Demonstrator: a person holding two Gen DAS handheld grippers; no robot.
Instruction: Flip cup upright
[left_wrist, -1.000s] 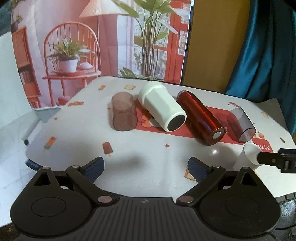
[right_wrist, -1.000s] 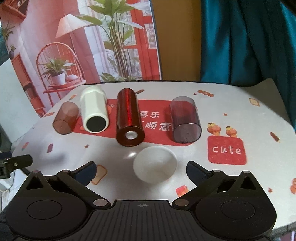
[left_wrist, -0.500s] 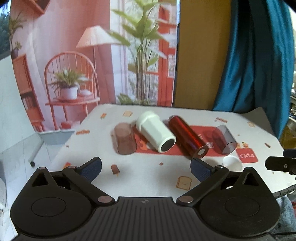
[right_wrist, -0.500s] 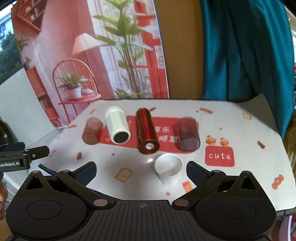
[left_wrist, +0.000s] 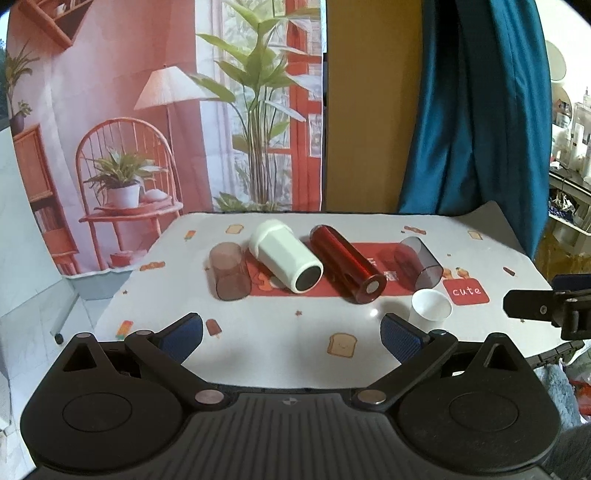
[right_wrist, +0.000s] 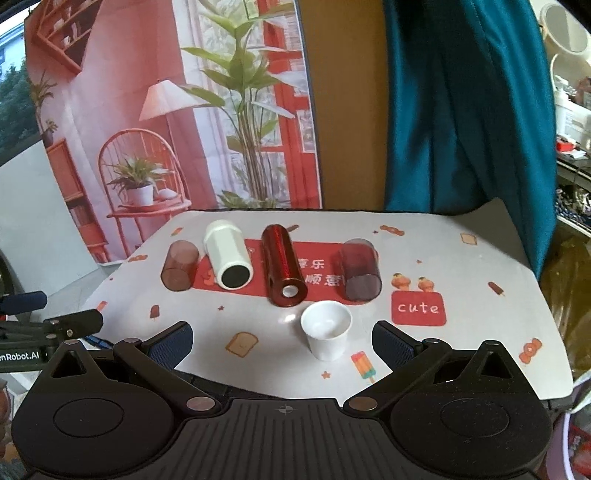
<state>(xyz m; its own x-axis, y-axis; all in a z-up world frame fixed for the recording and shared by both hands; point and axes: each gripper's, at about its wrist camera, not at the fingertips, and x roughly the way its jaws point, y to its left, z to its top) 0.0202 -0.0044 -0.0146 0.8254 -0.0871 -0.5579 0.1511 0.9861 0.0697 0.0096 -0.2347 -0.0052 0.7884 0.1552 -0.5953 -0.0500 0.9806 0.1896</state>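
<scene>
A small white paper cup stands upright on the table near its front edge; it also shows in the left wrist view. Behind it a row lies on its side: a brown tinted cup, a white bottle, a red metallic cylinder and a dark purple tinted cup. My right gripper is open and empty, pulled back from the white cup. My left gripper is open and empty, back at the table's front edge.
The table has a white printed cloth with a red panel. A printed backdrop and a teal curtain stand behind. The other gripper's tip shows at the right edge of the left wrist view.
Both grippers have pulled back and up from the table. The white cup, close between my right fingers a second ago, now stands free and upright further off.
</scene>
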